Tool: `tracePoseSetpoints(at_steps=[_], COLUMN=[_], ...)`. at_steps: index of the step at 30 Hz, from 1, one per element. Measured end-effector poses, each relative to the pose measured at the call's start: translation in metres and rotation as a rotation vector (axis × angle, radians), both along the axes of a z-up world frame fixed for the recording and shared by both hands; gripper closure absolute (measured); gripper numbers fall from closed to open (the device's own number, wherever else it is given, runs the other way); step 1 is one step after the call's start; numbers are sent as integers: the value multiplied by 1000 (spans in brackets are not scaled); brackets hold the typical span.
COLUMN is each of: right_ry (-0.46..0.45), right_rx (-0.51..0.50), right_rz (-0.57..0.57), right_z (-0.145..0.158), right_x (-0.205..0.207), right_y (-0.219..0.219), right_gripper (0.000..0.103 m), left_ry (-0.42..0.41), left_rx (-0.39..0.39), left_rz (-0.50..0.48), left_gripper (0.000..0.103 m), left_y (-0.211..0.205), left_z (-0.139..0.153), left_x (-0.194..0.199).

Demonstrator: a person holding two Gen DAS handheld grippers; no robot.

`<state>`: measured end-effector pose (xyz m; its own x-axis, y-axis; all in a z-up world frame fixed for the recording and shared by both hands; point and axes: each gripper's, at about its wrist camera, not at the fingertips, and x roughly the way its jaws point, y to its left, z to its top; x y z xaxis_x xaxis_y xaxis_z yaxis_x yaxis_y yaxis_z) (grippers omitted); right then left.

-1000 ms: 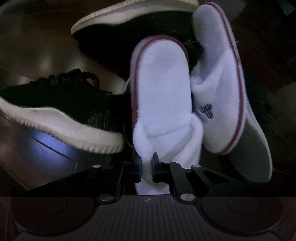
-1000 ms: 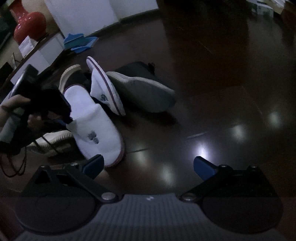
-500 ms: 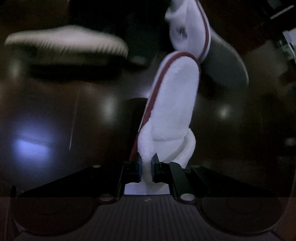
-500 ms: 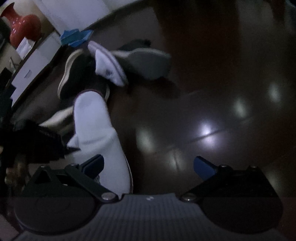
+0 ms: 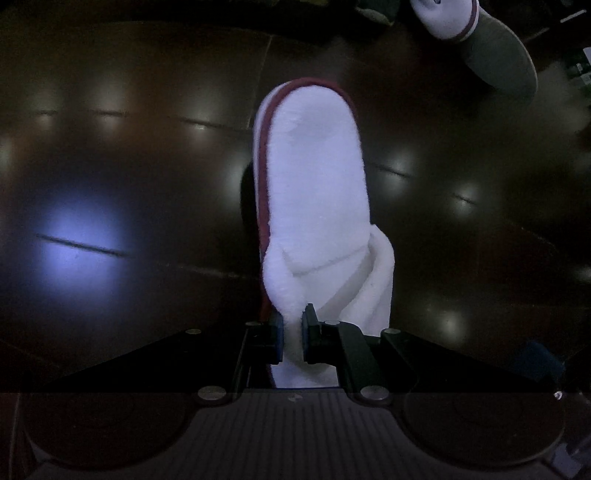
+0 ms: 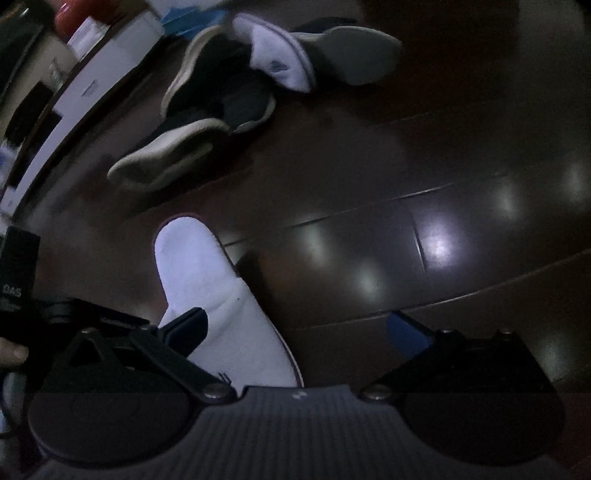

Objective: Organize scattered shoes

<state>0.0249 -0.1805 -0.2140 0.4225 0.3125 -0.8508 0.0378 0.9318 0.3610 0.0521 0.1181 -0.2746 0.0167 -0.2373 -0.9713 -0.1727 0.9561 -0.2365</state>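
Note:
My left gripper is shut on the heel edge of a white slipper with dark red trim, held over the dark floor and pointing away. The same slipper lies at the lower left of the right wrist view. My right gripper is open with nothing between its fingers. The second white slipper leans on a grey-soled shoe at the top, and its toe shows at the upper right of the left wrist view. Two black sneakers with white soles lie beside them.
Dark glossy wooden floor with light reflections spreads to the right. White furniture and a red vase stand along the upper left. A person's hand holds the left gripper at the left edge.
The left gripper has carried the white slipper away from the pile onto open floor. The sneakers have left the left wrist view. The right gripper stayed open and moved nearer the carried slipper.

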Motion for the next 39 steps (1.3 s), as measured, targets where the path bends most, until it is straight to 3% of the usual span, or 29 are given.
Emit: tracePoseSetpoints(at_steps=[6, 14, 18, 22, 26, 34, 39], right_ry=[37, 64, 75, 81, 132, 202, 215], right_rx=[-17, -63, -80, -117, -160, -204, -199], right_rz=[-35, 49, 118, 170, 132, -83, -135], right_z=[-2, -20, -29, -30, -32, -29, -45], right_x=[-2, -13, -25, -41, -62, -118, -141], right_y=[4, 20, 33, 39, 18, -35, -52], right_gripper=[0, 0, 0, 0, 0, 0, 0], left_ry=[40, 62, 70, 70, 85, 156, 141], left_rx=[44, 41, 15, -30, -87, -190, -220], left_rz=[-86, -97, -122, -215, -279, -358, -435], left_gripper=[91, 91, 91, 91, 91, 91, 91], left_y=[19, 33, 21, -5, -39, -99, -132], left_z=[9, -1, -13, -19, -13, -14, -14], left_x=[-13, -12, -10, -12, -16, -25, -37])
